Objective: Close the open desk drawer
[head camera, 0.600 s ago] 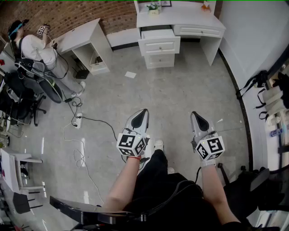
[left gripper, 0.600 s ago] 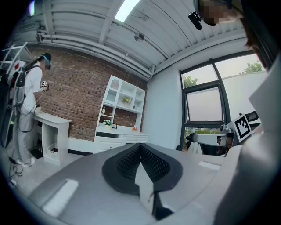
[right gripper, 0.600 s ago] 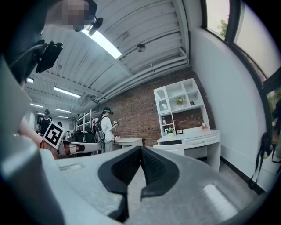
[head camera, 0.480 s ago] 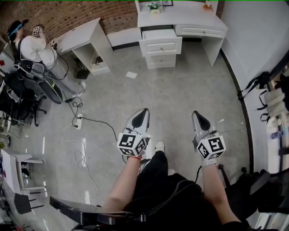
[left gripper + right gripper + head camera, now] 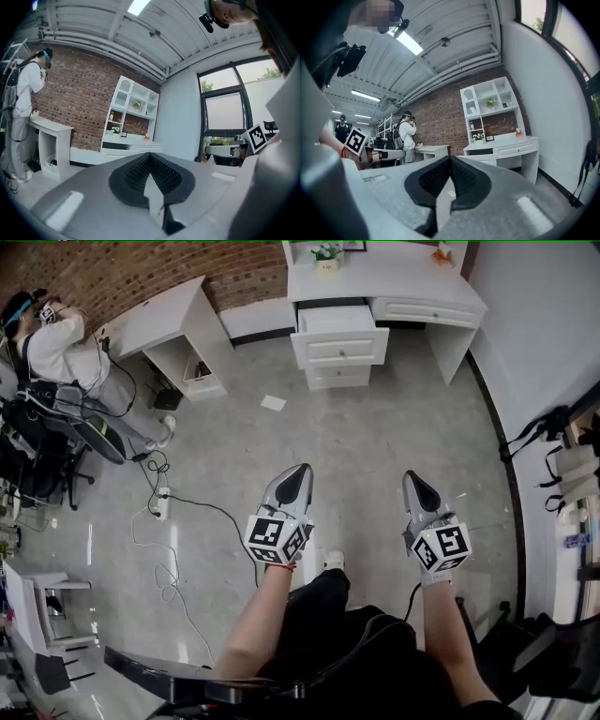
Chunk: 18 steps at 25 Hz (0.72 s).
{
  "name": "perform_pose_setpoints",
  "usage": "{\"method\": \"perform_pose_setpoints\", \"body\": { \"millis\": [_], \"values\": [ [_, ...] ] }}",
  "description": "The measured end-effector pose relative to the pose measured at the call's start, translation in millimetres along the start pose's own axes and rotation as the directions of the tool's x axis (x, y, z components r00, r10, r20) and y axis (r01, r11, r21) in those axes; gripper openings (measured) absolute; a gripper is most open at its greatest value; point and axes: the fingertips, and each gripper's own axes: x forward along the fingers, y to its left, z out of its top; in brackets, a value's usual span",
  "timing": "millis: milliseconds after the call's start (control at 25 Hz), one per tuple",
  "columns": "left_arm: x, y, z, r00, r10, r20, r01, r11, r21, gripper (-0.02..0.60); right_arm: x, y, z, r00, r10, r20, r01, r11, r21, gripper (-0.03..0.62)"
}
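While both sit low in frame, left tool (image 5: 296,476) and right tool (image 5: 413,480) have jaws together, nothing held. Open top drawer (image 5: 337,320) juts from the white desk (image 5: 394,282) at upper centre, well apart from them. Risk: an off-centre push with a narrow tip could skew or jam it; floor cable (image 5: 192,491), left, may snag feet.

Black trousers (image 5: 323,615), red wristband (image 5: 278,567) — grey left tongs (image 5: 296,474) and right tongs (image 5: 413,480), black-padded, with marker cubes (image 5: 277,538).

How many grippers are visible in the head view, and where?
2. The left gripper is at lower centre, the right gripper to its right, both with jaws together.
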Motion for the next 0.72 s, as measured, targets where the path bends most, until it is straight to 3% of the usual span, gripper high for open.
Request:
{"method": "perform_pose_setpoints", "body": {
  "millis": [360, 720],
  "values": [
    [49.8, 48.2, 6.8, 0.999, -0.045, -0.024, 0.046, 0.999, 0.01, 0.002, 63.4, -15.5, -2.7, 0.999, -0.049, 0.003, 0.049, 0.998, 0.037, 0.0],
    [75.4, 80.6, -3.4, 0.999, -0.022, -0.034, 0.022, 1.0, -0.017, 0.002, 98.4, -26.7, -14.6, 0.999, -0.042, -0.024, 0.043, 0.998, 0.048, 0.0]
  ]
}}
